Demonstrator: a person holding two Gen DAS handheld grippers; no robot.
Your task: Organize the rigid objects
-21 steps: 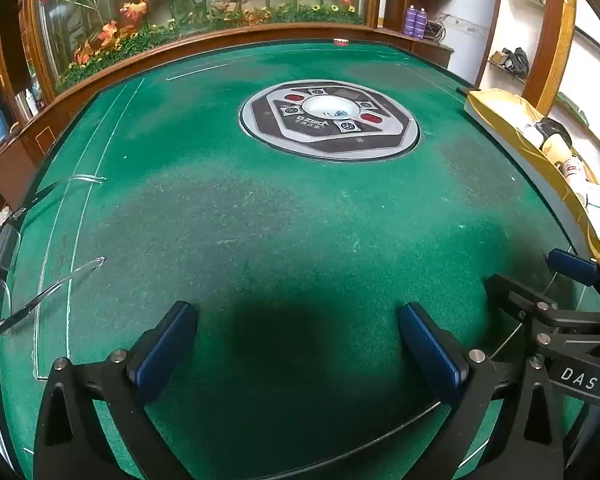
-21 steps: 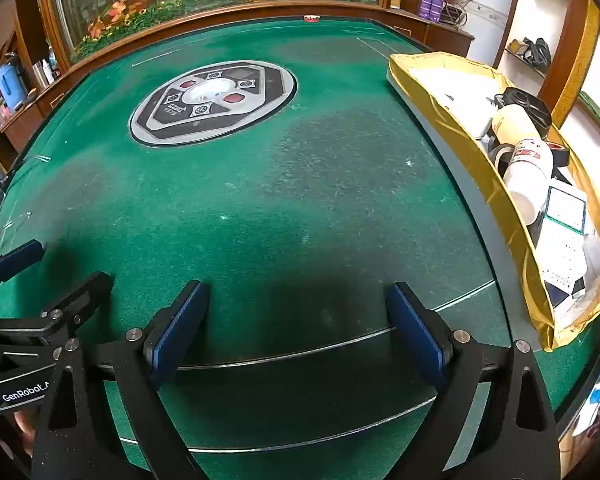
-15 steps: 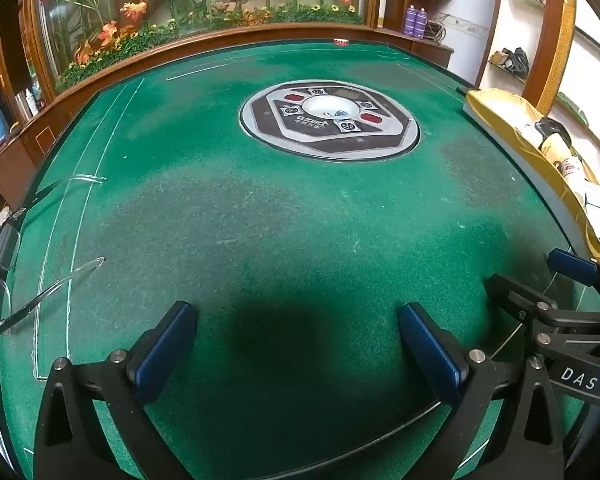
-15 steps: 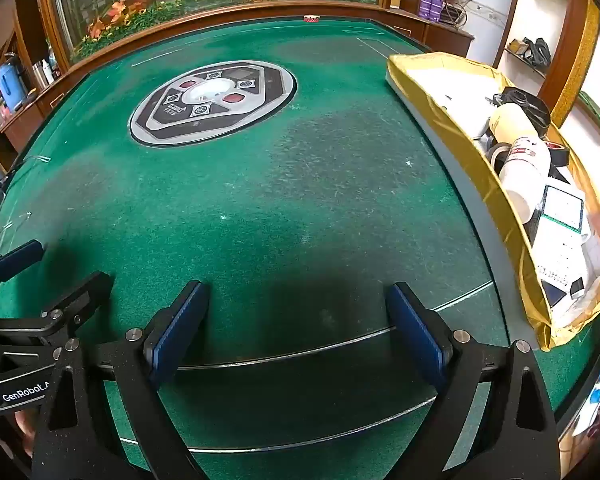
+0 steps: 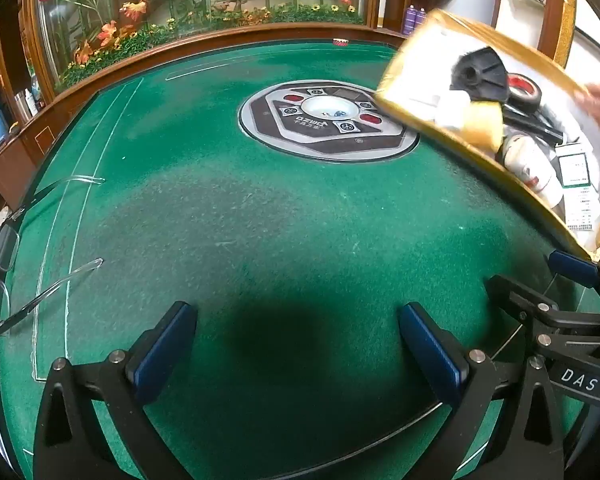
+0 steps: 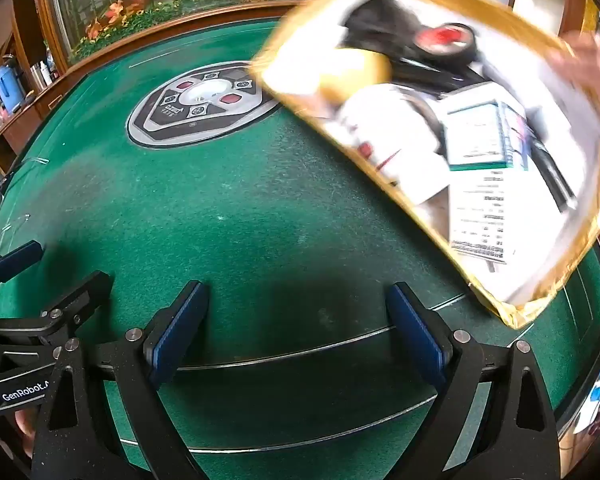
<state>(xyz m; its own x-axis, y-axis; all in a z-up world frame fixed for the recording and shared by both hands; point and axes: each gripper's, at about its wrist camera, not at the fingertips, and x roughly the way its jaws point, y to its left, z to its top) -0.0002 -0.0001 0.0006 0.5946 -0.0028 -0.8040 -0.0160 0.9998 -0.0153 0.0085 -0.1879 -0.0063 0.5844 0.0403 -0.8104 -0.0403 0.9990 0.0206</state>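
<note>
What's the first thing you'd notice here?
A gold tray, tilted and blurry, is held up over the right side of the green table, packed with a tape roll, a white bottle and boxes. Behind it, a round grey panel sits mid-table.

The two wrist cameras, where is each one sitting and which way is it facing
Left wrist: sits behind the open left gripper, angled down across the green table; the right gripper shows at its right edge.
Right wrist: sits behind the open right gripper, same downward slant; the left gripper shows at its left edge.
Shared: the table's round centre panel, the tilted gold tray of objects held by a blurred hand, eyeglasses at the left rim.
</note>
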